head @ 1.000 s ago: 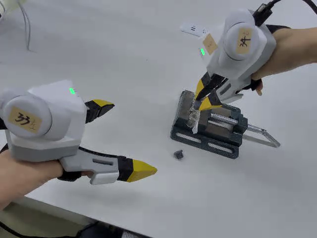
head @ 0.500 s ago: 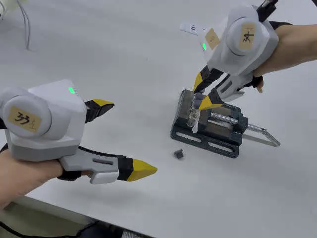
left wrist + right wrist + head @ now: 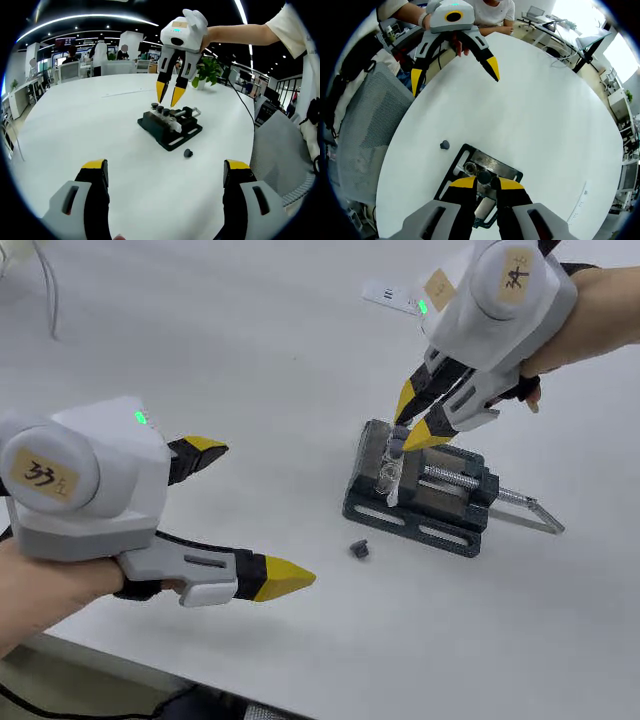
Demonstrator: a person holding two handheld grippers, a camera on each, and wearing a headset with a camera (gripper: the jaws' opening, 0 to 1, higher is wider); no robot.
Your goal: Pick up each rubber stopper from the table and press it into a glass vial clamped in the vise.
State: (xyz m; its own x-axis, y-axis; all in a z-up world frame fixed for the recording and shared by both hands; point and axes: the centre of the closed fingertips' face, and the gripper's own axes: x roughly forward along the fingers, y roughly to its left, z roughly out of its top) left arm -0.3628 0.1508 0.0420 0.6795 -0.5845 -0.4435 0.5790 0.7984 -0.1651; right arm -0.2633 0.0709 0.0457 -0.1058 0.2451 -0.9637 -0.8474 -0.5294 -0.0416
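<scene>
Right fingers [image 3: 418, 439] slightly parted, just above stopper [image 3: 396, 447] in vial [image 3: 388, 478]

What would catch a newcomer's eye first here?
A dark vise sits on the white table with glass vials clamped in it, and the right tool hangs just above, jaws slightly apart. One small stopper lies loose beside the vise; the left tool hovers wide open, apart.
</scene>
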